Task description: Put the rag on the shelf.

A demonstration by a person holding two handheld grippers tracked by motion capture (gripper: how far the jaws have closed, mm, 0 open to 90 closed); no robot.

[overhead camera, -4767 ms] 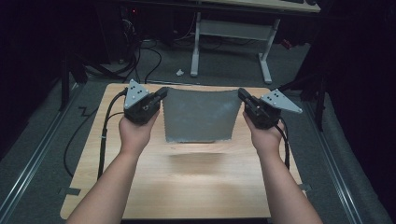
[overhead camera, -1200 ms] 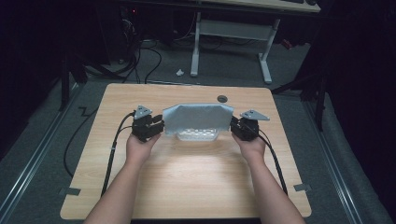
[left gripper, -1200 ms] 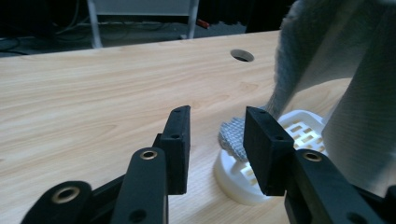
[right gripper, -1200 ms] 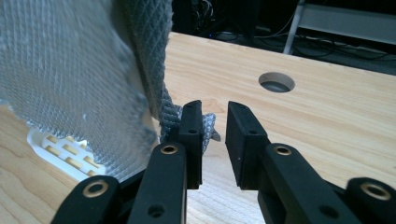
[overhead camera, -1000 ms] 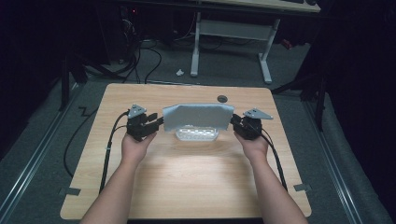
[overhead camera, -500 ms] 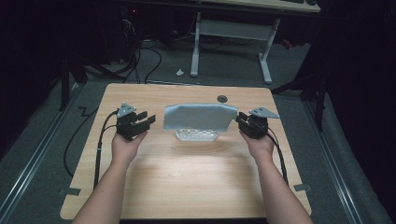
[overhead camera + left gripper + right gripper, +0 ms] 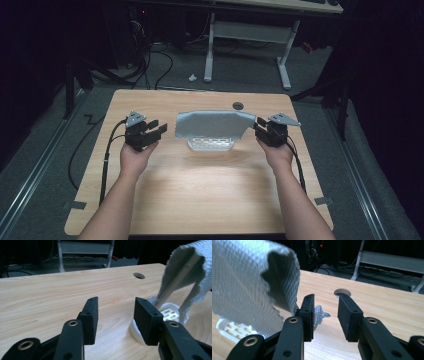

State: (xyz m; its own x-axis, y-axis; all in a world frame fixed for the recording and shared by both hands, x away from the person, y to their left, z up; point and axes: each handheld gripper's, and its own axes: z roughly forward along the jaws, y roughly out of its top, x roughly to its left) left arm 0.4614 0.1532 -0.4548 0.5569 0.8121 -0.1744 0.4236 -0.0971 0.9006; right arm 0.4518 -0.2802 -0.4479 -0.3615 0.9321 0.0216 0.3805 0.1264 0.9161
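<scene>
The grey cloth (image 7: 212, 124) hangs draped over a white slotted rack (image 7: 210, 144) in the middle of the tabletop (image 7: 200, 190), between the two sets of jaws, so the rack carries it and neither gripper has to. In the left gripper view the cloth (image 7: 190, 270) folds over an upright white bar to the right of and beyond the jaws, one corner dangling toward the rack's base (image 7: 172, 313), which lies just behind the right-hand jaw. The left gripper (image 7: 150, 132) stands a little apart from the cloth's edge, its jaws wide and holding nothing. The right gripper (image 7: 260, 131) sits close by the opposite edge; in its own view the jaws are also spread and empty, with the cloth (image 7: 249, 285) hanging to their left and a crumpled corner (image 7: 320, 315) resting on the wood just behind the left-hand jaw. Judging by this, the draping looks finished and both hands are free to back off. A round cable hole (image 7: 238, 105) lies beyond the cloth.
</scene>
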